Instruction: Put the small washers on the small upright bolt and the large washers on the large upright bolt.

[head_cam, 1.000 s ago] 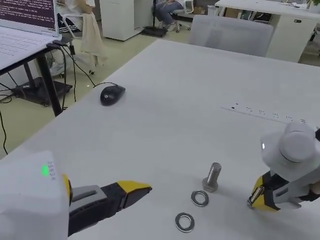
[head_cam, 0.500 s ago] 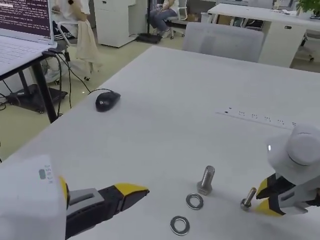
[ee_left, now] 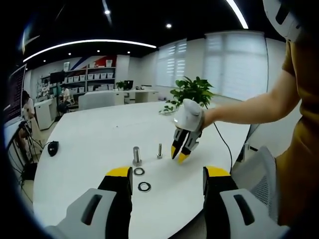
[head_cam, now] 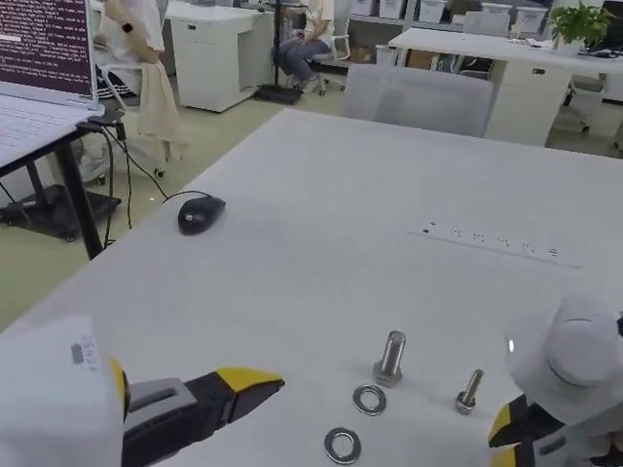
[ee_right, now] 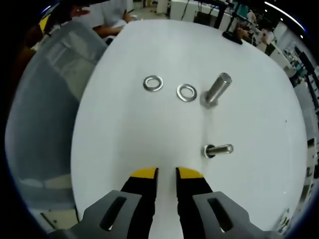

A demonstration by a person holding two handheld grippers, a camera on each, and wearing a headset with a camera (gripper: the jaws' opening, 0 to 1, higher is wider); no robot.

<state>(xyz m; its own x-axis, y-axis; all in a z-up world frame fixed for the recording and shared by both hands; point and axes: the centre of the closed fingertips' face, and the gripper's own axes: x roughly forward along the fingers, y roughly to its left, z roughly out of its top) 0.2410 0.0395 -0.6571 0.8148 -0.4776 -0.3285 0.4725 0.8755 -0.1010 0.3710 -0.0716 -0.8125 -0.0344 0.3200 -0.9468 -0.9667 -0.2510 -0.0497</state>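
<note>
Two bolts stand head-down on the white table (head_cam: 321, 195): the large bolt (head_cam: 390, 357) and, to its right and apart from it, the small bolt (head_cam: 469, 389), both shanks bare. We see the first washer (head_cam: 369, 399) lying flat just beside the large bolt's foot, and the second washer (head_cam: 342, 445) flat a little nearer to us (the two look much alike in size). We hold the right gripper (ee_right: 167, 173) near the small bolt, its jaws a narrow slit apart and gripping nothing. The left gripper (ee_left: 168, 181) hovers over the near table edge, jaws spread wide and empty. Farther off lie a mouse (head_cam: 201, 212) and a power strip (head_cam: 492, 240).
</note>
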